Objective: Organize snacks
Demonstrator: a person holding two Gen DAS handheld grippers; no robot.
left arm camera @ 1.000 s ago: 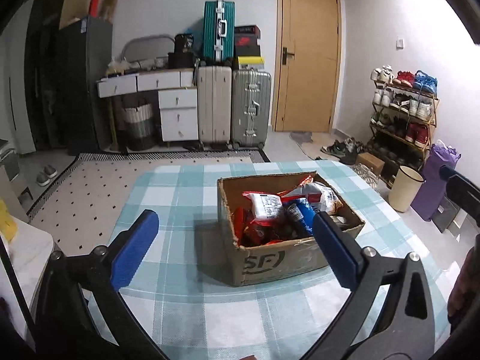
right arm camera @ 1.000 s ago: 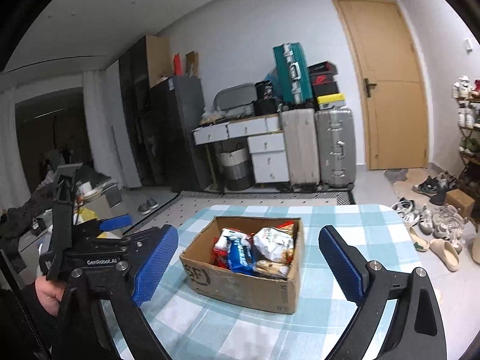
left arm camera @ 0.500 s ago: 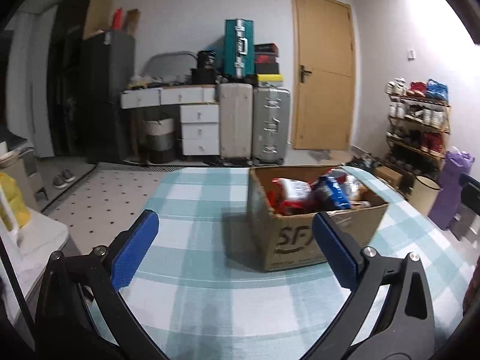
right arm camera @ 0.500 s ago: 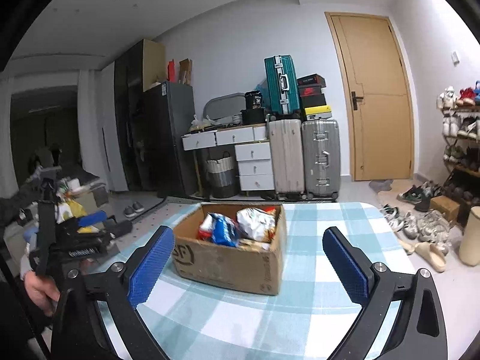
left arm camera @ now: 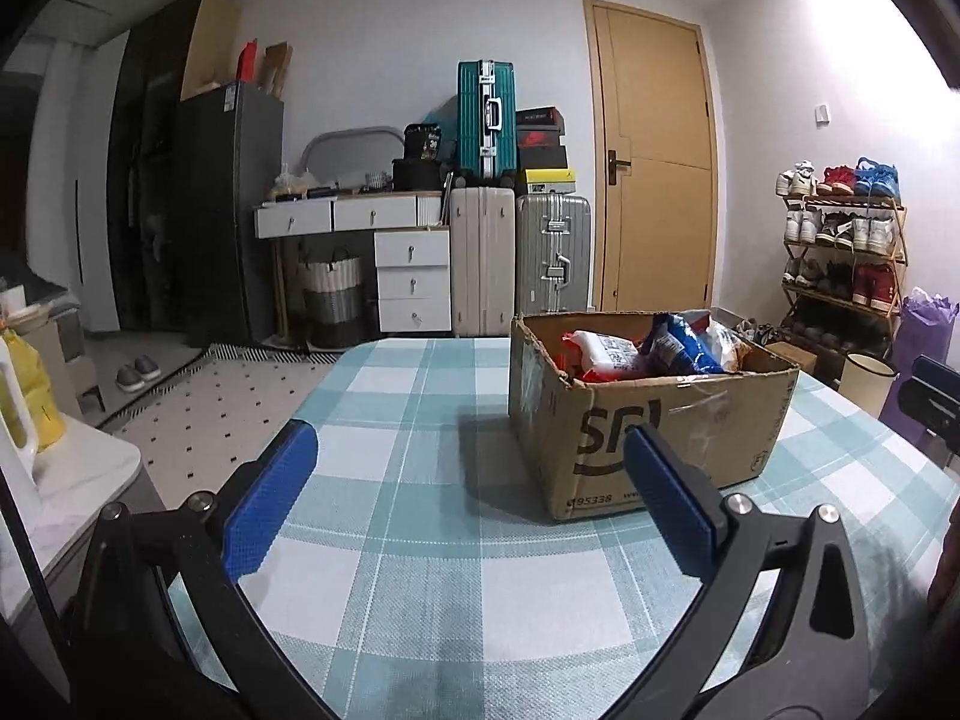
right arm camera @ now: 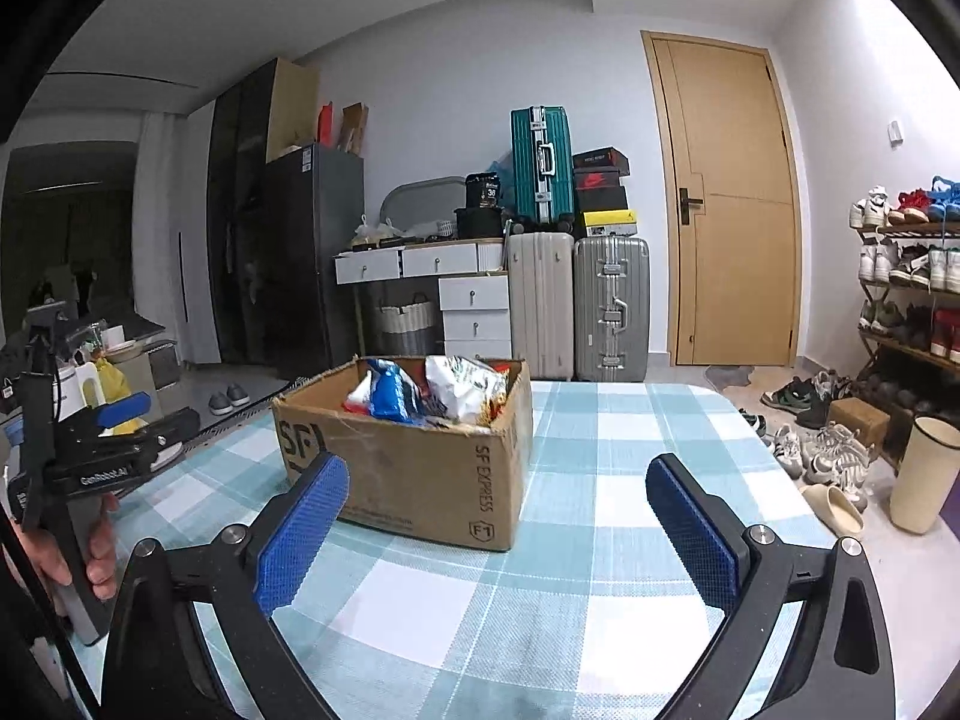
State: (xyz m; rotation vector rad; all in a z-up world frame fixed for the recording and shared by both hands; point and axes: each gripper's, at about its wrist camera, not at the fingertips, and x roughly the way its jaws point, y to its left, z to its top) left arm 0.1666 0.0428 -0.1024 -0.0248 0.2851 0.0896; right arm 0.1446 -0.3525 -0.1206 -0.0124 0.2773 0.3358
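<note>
Two grippers are over the near part of a table (left arm camera: 420, 540) with a blue and white checked cloth. The left gripper (left arm camera: 465, 483) has its blue pads spread wide, and nothing is between them. The right gripper (right arm camera: 498, 513) also stands wide apart with nothing between its pads.

One cardboard box (left arm camera: 654, 420) stands on the table, away from the near edge and toward the far edge. It is open at the top and it is full of snack packets (left arm camera: 648, 351): a white one, a blue one and some red ones can be seen above the rim.

In the left wrist view the box lies ahead of the left gripper and to the right side, and the right pad covers a low part of its front wall. I cannot tell if the pad touches the box. In the right wrist view the same box (right arm camera: 414, 468) is ahead and to the left side, and the left pad overlaps its lower corner. The snacks (right arm camera: 432, 390) show over the rim.

At the left edge of the right wrist view a hand (right arm camera: 72, 546) holds the handle of the left gripper.
</note>
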